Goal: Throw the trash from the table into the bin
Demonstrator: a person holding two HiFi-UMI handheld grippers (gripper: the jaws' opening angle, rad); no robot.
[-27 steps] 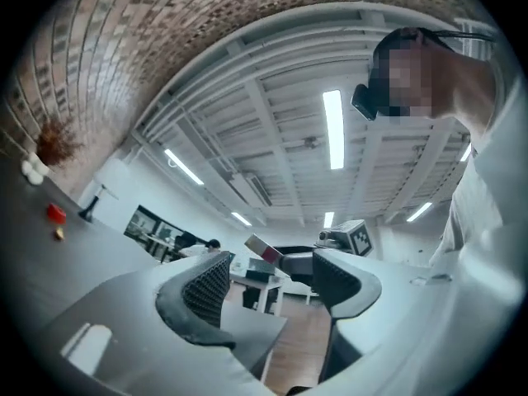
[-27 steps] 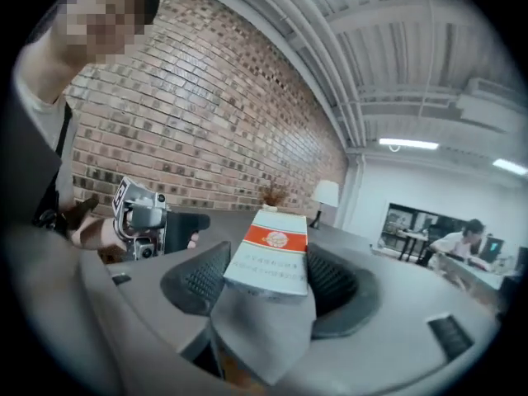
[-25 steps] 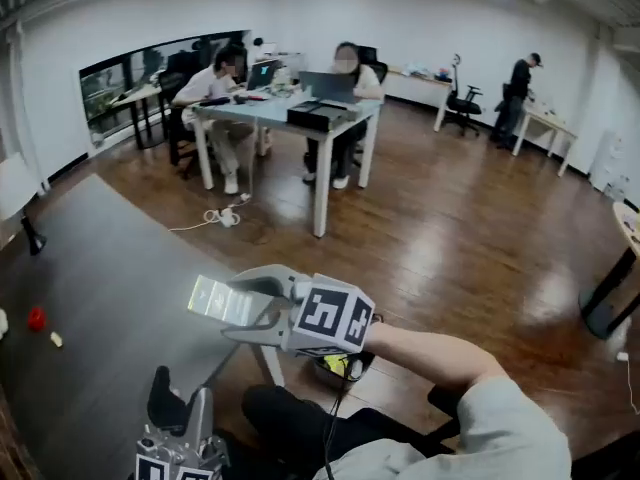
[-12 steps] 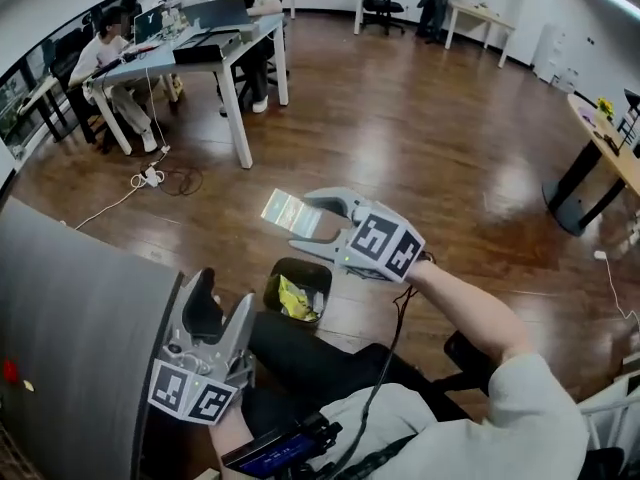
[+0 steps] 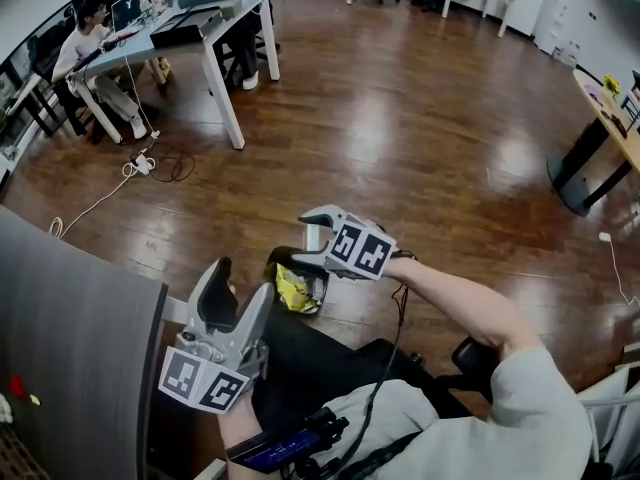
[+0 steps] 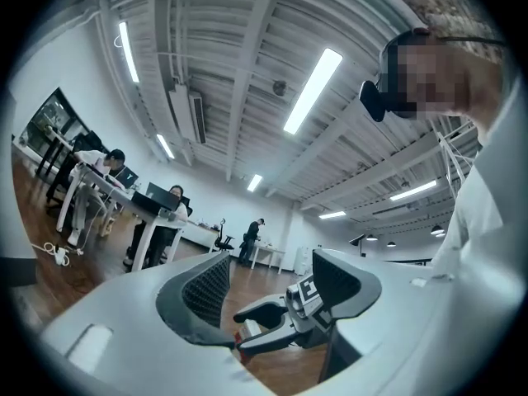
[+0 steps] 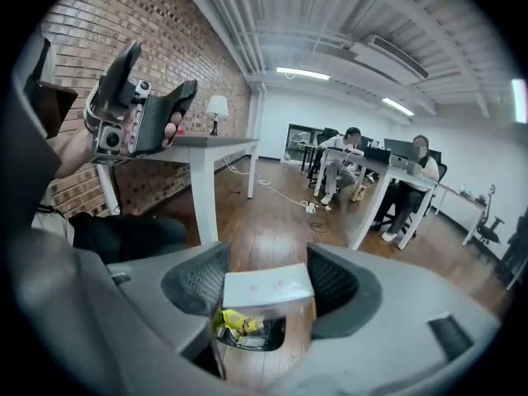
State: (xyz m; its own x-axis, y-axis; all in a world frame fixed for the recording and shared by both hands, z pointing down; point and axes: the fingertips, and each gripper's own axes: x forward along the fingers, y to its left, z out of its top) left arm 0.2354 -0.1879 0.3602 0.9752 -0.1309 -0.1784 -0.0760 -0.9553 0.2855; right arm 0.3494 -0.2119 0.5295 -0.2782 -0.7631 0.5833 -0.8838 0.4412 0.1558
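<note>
From where I stand the right claw (image 5: 308,238) is the one doing the work. Its jaws stand fairly wide and press on a flat white packet (image 7: 268,287), whose broad face spans from one pad to the other. The claw tips downward, and the black bin (image 7: 275,332) sits on the floor straight under it, open mouth up, with a crumpled yellow wrapper (image 7: 234,322) already lying inside. Looking along the jaws, the packet hangs over the bin's mouth, so I would say the drop is almost straight down and needs only the jaws to part. The head view shows the claw over the bin's far side rather than its middle, so a small pull toward the person might make it safer. The left claw (image 5: 238,286) is held up beside the dark table (image 5: 90,348), jaws wide apart with nothing in them. It is the farther of the two from the bin. A small red bit (image 5: 14,386) lies on the table's near corner.
</note>
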